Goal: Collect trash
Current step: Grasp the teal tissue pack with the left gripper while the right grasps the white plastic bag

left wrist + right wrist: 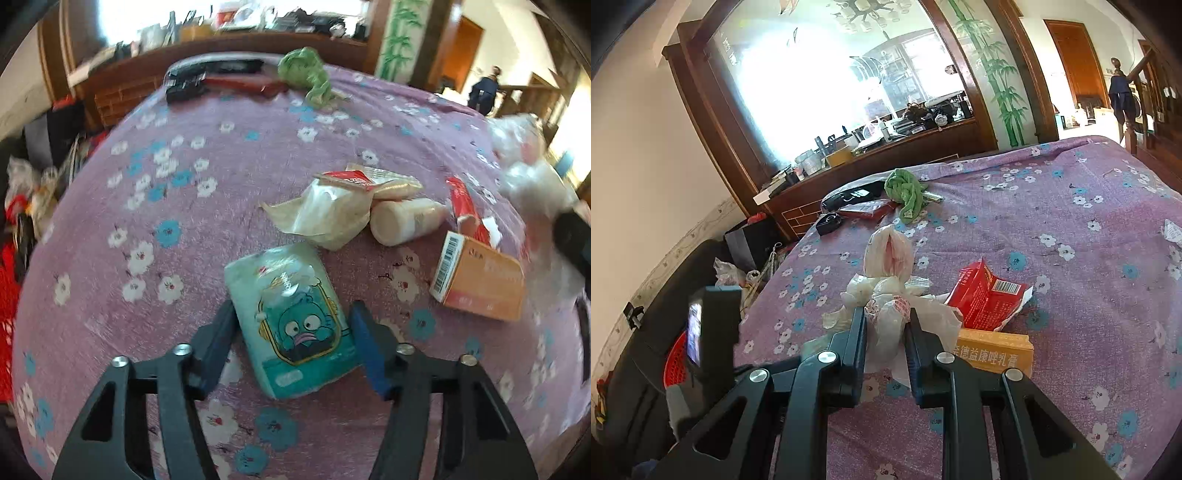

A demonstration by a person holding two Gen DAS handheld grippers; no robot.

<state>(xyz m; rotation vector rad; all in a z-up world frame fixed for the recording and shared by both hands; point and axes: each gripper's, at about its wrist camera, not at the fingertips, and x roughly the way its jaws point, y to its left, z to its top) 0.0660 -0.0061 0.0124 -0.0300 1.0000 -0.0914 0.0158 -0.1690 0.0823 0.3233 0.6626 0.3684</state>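
Note:
In the left wrist view my left gripper (293, 317) is open, its fingers on either side of a teal tissue pack (291, 317) lying on the purple flowered cloth (184, 221). Beyond it lie a crumpled clear bag (325, 214), a beige bottle on its side (402, 221), a red wrapper (467, 206) and an orange box (480, 284). In the right wrist view my right gripper (888, 317) is shut on a white plastic bag (890, 325), held above the cloth. The red wrapper (988, 299) and the orange box (993, 350) lie just right of it.
A green cloth (306, 70) (905, 192), a red case (864, 208) and black items (192, 79) lie at the far edge of the table. A wooden sideboard (886, 155) with clutter stands behind. A red basket (674, 360) sits low at the left.

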